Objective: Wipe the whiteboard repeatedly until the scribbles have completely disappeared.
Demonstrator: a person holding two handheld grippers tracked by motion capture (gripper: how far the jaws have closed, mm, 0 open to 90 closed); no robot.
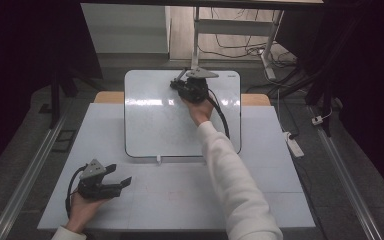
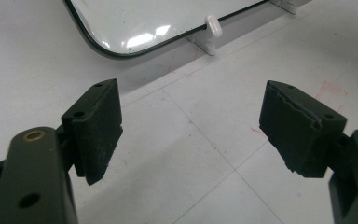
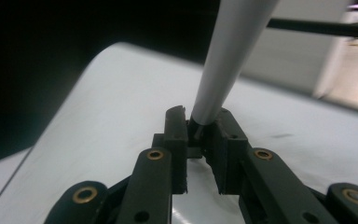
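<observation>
A whiteboard (image 1: 155, 125) lies flat on the pale table (image 1: 190, 195); its rounded corner (image 2: 135, 18) lies ahead of my left gripper. My right gripper (image 1: 175, 84) hovers over the board's far edge, shut on a grey-white marker (image 1: 181, 76). In the right gripper view the marker barrel (image 3: 228, 56) rises from between the closed pads of that gripper (image 3: 199, 122) over the board (image 3: 121, 102); its lower end is hidden by them. My left gripper (image 1: 119, 175) rests at the table's near left, open, with nothing between its fingers (image 2: 192, 100).
A small white clip (image 2: 213, 25) sits at the whiteboard's near edge (image 1: 158, 160). A white desk frame (image 1: 196, 35) stands behind the table. A power strip (image 1: 295, 145) lies on the floor at the right, and metal rails (image 1: 30, 170) run along both sides.
</observation>
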